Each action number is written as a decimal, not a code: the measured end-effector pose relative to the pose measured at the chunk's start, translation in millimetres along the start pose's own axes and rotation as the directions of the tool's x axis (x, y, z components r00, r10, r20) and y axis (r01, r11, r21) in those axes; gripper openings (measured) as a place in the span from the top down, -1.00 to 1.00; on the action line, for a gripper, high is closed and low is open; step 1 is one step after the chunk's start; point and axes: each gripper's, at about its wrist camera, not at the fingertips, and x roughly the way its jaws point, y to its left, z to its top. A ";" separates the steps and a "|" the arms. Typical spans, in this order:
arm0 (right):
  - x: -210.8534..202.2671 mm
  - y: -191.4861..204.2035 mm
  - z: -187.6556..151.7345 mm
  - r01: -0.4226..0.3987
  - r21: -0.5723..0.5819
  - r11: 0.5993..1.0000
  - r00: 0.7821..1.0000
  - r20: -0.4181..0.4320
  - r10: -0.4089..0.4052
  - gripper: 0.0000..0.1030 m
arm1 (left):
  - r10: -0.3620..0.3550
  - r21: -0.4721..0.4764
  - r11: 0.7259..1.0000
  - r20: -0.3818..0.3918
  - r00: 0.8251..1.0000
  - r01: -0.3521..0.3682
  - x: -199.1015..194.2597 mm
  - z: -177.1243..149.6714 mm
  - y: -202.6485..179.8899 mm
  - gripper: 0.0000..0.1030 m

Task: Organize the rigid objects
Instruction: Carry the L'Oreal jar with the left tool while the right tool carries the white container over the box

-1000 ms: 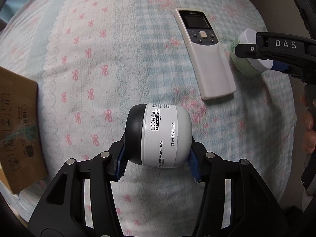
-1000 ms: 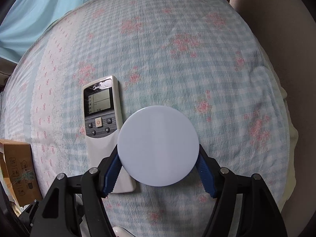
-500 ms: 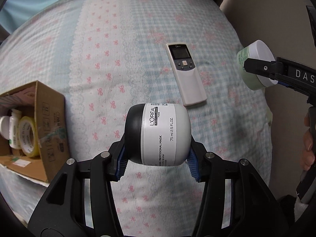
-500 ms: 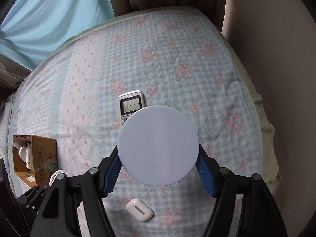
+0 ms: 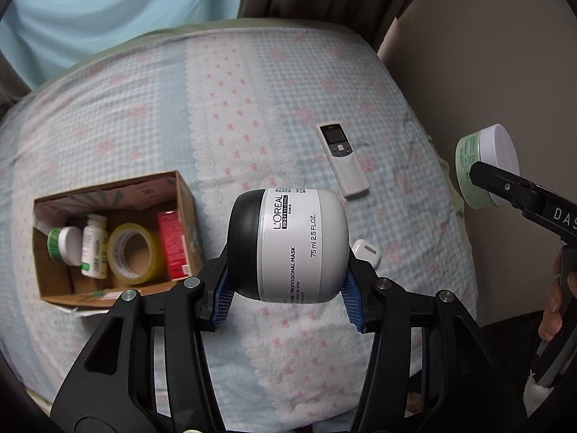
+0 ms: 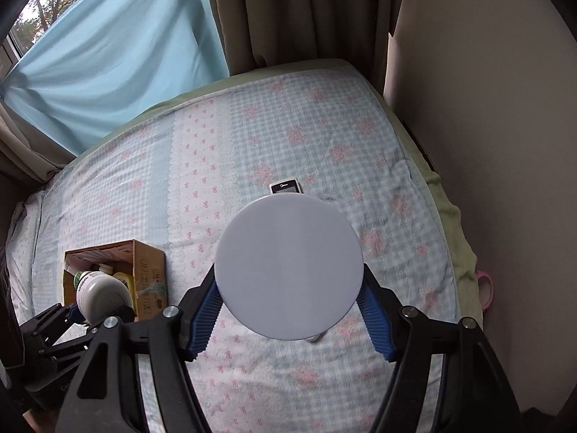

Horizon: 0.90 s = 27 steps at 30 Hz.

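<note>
My left gripper (image 5: 288,296) is shut on a white and black L'Oréal mask jar (image 5: 288,245), held high above the bed; the jar also shows in the right wrist view (image 6: 102,294). My right gripper (image 6: 288,310) is shut on a green jar with a white lid (image 6: 288,269), also seen in the left wrist view (image 5: 485,166) at the right. An open cardboard box (image 5: 187,216) lies on the bed at the left, holding a tape roll (image 5: 133,254), a white bottle (image 5: 94,245), a red box (image 5: 175,247) and a small green jar (image 5: 65,243).
A white remote (image 5: 342,158) and a white earbud case (image 5: 366,252) lie on the checked blanket (image 5: 252,108). A wall (image 6: 487,108) runs along the bed's right side. Curtains (image 6: 108,54) hang behind the bed.
Both grippers have risen well above the bed with their jars. The remote looks much smaller, and the cardboard box and earbud case have come into view.
</note>
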 end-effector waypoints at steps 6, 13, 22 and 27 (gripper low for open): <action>-19.9 61.1 -27.3 -0.019 -0.008 1.000 1.000 0.011 0.019 -0.27 | 0.003 0.000 1.000 0.033 0.999 -0.003 -40.2 -12.0 56.6 0.09; -26.3 148.2 -49.4 -0.058 -0.059 0.997 0.998 0.010 0.059 -0.27 | 0.024 -0.023 0.999 0.061 0.998 -0.022 -77.0 -29.5 135.6 0.09; -18.3 249.3 -56.9 -0.113 -0.137 0.984 0.993 0.002 0.115 -0.27 | 0.076 -0.109 0.992 0.062 0.995 -0.069 -99.6 -49.5 239.8 0.09; -6.7 288.4 -52.3 -0.130 -0.186 0.974 0.991 -0.012 0.130 -0.27 | 0.096 -0.151 0.985 0.050 0.994 -0.088 -96.6 -52.9 281.9 0.09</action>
